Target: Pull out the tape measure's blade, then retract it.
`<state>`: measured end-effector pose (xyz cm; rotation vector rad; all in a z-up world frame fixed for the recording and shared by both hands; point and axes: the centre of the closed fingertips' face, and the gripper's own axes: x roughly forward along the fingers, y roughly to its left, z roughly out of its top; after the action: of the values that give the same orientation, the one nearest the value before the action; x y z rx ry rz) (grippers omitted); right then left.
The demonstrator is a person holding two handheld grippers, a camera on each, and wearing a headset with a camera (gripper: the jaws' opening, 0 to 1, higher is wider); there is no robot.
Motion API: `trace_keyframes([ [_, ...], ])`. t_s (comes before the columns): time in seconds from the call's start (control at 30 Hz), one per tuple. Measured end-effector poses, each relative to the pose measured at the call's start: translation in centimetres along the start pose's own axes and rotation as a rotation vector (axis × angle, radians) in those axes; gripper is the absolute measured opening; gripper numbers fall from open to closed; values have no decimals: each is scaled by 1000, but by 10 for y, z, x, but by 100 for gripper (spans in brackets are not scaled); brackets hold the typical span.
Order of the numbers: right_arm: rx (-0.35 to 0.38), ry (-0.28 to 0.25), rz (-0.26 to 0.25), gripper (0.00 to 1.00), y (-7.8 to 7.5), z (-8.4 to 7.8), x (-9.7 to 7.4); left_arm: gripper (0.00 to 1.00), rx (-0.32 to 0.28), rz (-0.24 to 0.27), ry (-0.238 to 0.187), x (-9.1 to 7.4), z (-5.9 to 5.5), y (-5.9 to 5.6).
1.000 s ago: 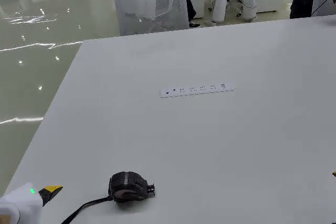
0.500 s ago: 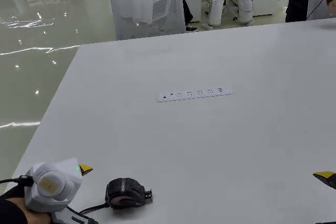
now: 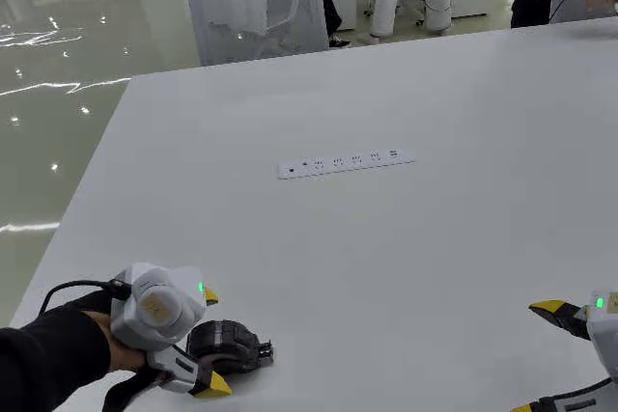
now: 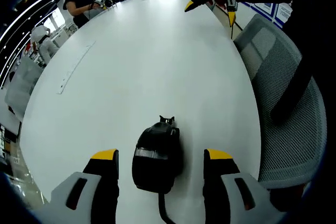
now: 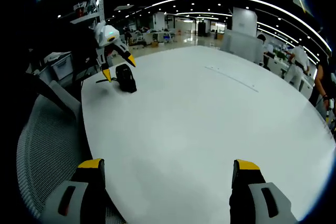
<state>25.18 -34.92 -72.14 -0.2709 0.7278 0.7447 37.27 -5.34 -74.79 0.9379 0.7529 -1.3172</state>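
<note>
Straddling the tape (image 3: 235,345) with the left gripper (image 3: 211,340), jaws wide.
Lying on the table (image 3: 386,238) near its front-left corner, gaps on both sides; far to the right, right gripper (image 3: 534,358) spread wide too, holding nothing.

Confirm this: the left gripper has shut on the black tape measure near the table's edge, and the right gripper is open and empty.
No. The left gripper is open, not shut: the left gripper view shows its jaws either side of the black tape measure, bare table in both gaps. The right gripper is open and empty, as stated.
</note>
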Motion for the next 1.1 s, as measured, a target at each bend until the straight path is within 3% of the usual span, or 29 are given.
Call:
trace_keyframes([
  [0.1, -25, 2, 29, 99, 7, 5, 6, 51, 3, -4, 0, 5, 2, 2],
  [0.17, -25, 11, 59, 99, 11, 6, 12, 45, -18, 6, 27, 7, -2, 7],
  [0.27, -37, 16, 85, 98, 15, 11, 21, 34, 3, 10, 55, 9, -3, 10],
  [0.3, -50, 22, 99, 98, 17, 14, 25, 33, 22, -20, 59, 9, -2, 5],
  [0.33, -57, 21, 101, 98, 18, 16, 28, 31, 45, -19, 72, 9, -2, 4],
  [0.5, -103, 18, 117, 97, 18, 30, 42, 31, 45, -13, 155, 13, -5, 5],
  [0.57, -101, 21, 123, 96, 16, 31, 51, 31, 30, -12, 167, 16, -5, 4],
  [0.87, -111, 50, 165, 95, 23, 37, 87, 32, 78, -17, 201, 20, -8, 4],
  [0.97, -145, 17, 196, 91, 27, 46, 100, 32, 76, -18, 196, 20, -8, 4],
  [1.1, -184, 15, 209, 87, 30, 57, 116, 32, 75, -26, 207, 21, -8, 4],
])
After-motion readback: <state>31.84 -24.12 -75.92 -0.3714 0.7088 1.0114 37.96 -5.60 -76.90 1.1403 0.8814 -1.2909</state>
